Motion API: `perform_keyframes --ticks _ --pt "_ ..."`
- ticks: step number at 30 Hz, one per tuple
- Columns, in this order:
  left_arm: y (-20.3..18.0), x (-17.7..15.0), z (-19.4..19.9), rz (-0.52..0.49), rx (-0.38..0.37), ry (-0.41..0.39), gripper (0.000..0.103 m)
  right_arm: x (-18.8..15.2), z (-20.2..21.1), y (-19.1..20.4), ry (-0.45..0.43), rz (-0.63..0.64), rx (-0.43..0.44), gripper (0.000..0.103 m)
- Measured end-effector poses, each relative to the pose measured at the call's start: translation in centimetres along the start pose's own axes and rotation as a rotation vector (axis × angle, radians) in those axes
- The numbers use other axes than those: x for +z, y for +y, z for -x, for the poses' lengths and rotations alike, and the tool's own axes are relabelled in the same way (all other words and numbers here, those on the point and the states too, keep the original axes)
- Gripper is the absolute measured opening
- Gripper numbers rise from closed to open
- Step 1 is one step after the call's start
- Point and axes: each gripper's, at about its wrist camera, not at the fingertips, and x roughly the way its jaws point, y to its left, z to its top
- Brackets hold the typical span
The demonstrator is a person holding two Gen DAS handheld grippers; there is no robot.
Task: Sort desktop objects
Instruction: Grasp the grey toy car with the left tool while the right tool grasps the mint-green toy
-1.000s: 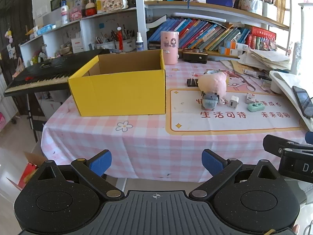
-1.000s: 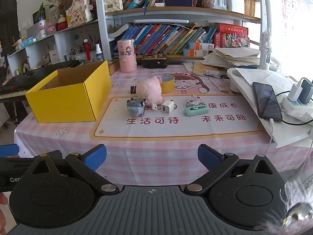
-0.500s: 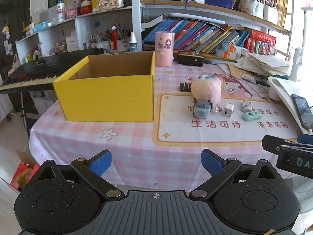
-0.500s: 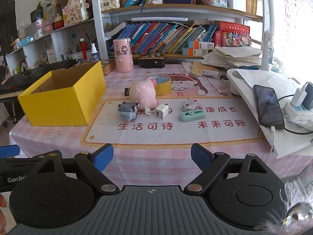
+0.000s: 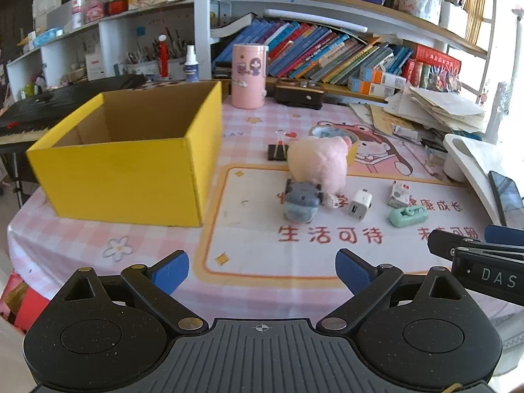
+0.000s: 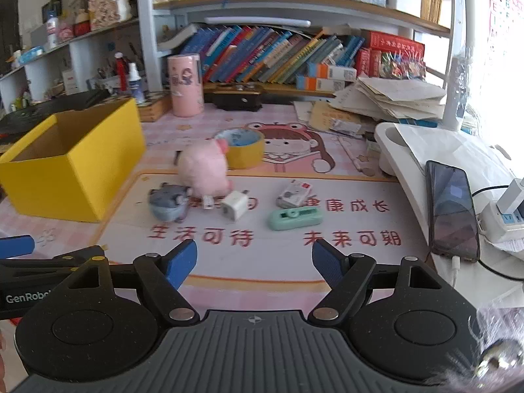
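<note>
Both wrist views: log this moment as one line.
left gripper: open, empty | right gripper: open, empty | yellow box: looks empty | pink plush: on mat

from my left wrist view, the pink plush (image 5: 319,160) hides most of the tape roll (image 5: 330,132); the phone (image 5: 506,193) is cut by the right edge; book spines unreadable.

A table (image 5: 157,239) covered by pink checked cloth is seen before white shelving (image 5: 203,23) packed with leaning books (image 6: 262,55). Strong daylight is admitted from the window (image 6: 497,75) at right.
</note>
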Motion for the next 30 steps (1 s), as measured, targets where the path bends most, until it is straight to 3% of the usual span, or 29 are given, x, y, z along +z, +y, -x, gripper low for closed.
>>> perform_keyframes --ticks 10,22,30 --pt "-2.9 2.1 -3.4 -0.008 0.067 0.039 0.097 1.2 -4.4 -4.1 0.050 -0.016 0.015 0.077" --pt "-4.8 4.7 -7.0 -0.048 0.064 0.057 0.097 2.6 -10.9 -6.3 0.139 -0.046 0.052 0.079" --pt "-5.3 5.3 -12.6 -0.094 0.086 0.150 0.084 3.4 -14.2 -6.4 0.187 -0.014 0.081 0.079"
